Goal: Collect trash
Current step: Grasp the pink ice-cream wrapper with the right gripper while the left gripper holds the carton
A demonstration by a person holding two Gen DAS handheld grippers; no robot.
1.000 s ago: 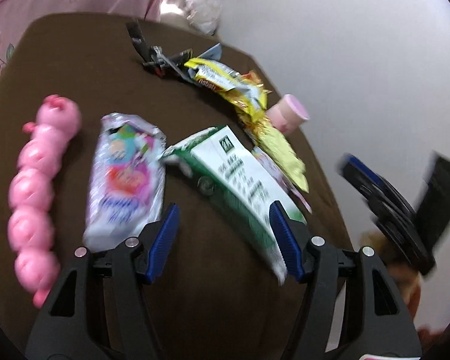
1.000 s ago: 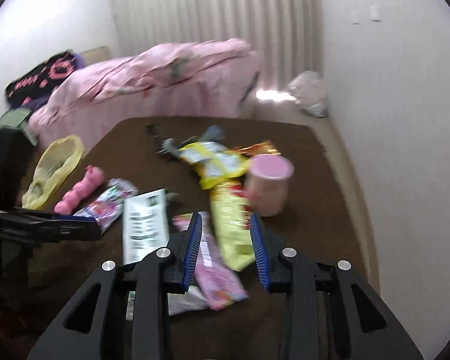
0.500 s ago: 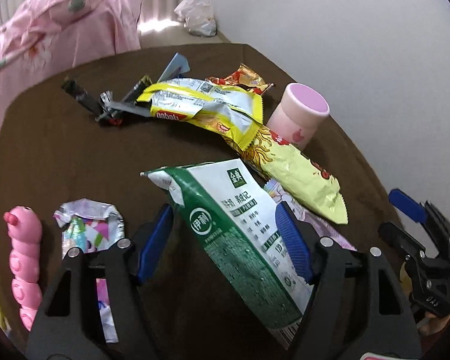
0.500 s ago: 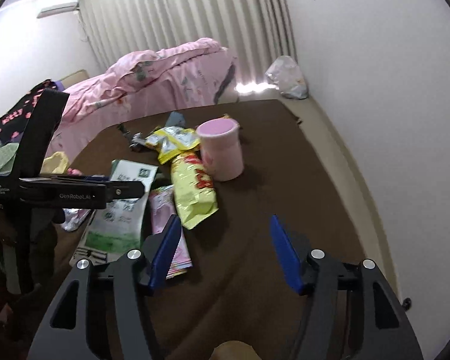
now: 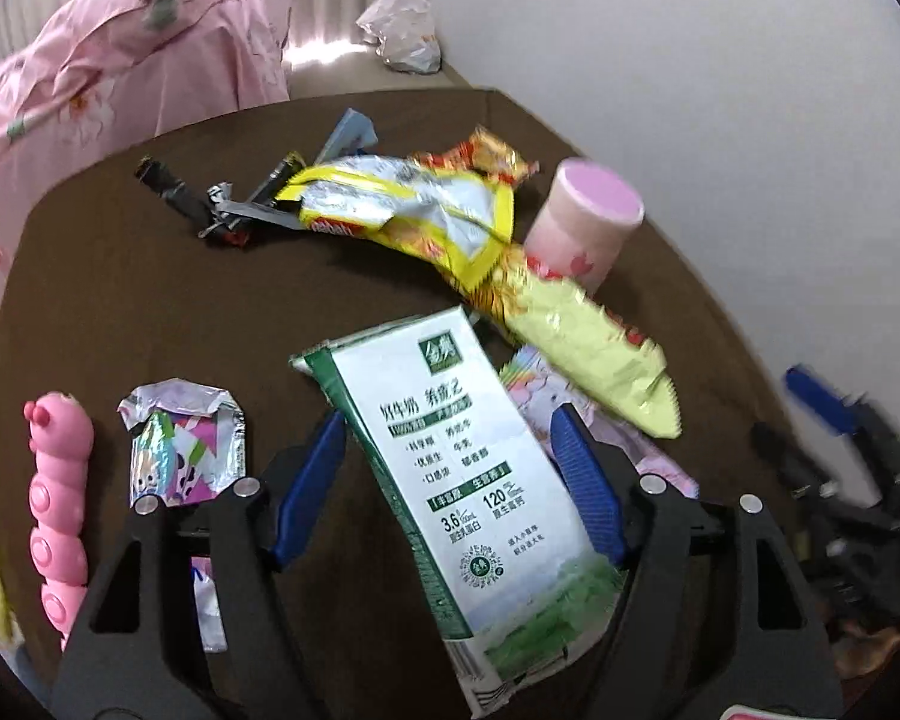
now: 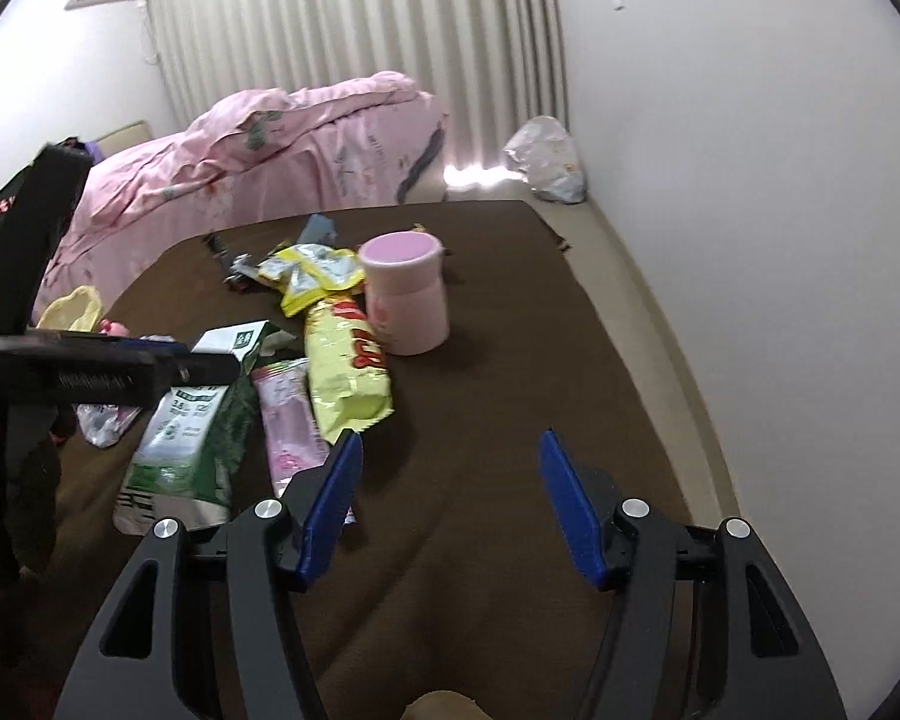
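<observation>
1. The left gripper has its two blue fingers spread wide on either side of one green-and-white milk carton. The carton lies flat on the brown table between them, with a gap at the left finger. At the right finger I cannot tell if the pad touches the carton's edge.
2. The right gripper stands wide apart too, two blue fingers over bare brown cloth, nothing between them and nothing held.
3. Just right of the carton, partly under it, lies one pale pink wrapper.
4. Above that wrapper, one long yellow-green snack bag runs slantwise, its far end against one pink lidded cup, which stands upright.
5. Beyond the bag, one yellow-edged silver packet lies crumpled, with one small red-orange wrapper behind it.
6. Left of the packet is a little heap of dark, thin wrappers and one blue-grey scrap; the dark ones are too tangled to count.
7. Left of the left gripper lies one crinkled foil wrapper, and left of that one pink beaded toy.
8. Past the table, one pink quilt is heaped on a bed, and one white plastic bag sits on the floor by the wall.
</observation>
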